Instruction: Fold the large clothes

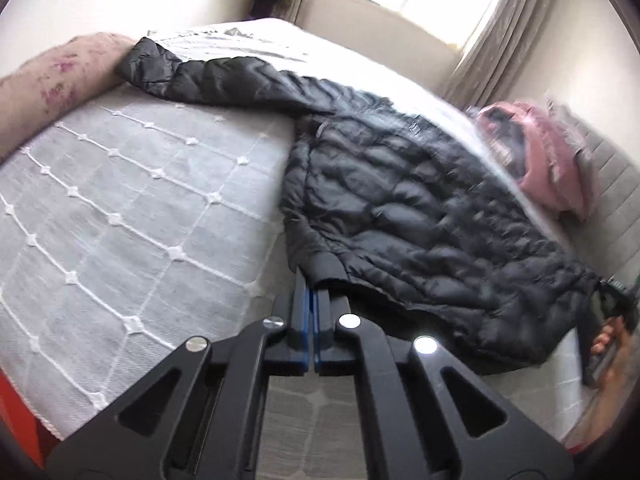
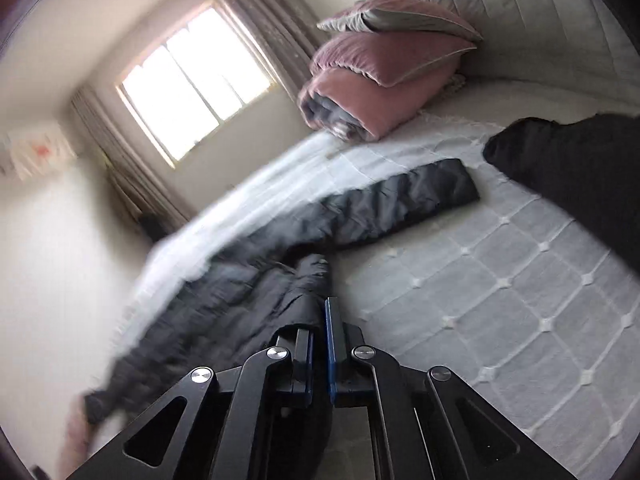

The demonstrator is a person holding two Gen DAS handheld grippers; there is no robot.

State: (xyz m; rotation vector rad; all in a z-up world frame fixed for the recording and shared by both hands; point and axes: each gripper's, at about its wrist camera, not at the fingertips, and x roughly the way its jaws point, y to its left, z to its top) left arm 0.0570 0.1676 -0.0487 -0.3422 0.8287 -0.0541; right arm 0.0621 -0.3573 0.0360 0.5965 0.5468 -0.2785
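A black puffer jacket (image 1: 420, 208) lies spread on the bed's white quilted cover (image 1: 120, 200), one sleeve stretched out toward the far left (image 1: 192, 76). My left gripper (image 1: 314, 280) is shut on the jacket's hem corner at the near edge. In the right wrist view the jacket (image 2: 248, 288) lies ahead with a sleeve (image 2: 400, 200) pointing right. My right gripper (image 2: 320, 320) is shut on the jacket's edge; cloth covers its left finger.
Pink folded bedding and pillows (image 2: 380, 80) sit by the grey headboard (image 2: 500, 12). A window (image 2: 192, 84) with curtains is behind. A floral bolster (image 1: 52, 80) lies at the far left. A dark cloth shape (image 2: 580, 176) overhangs at right.
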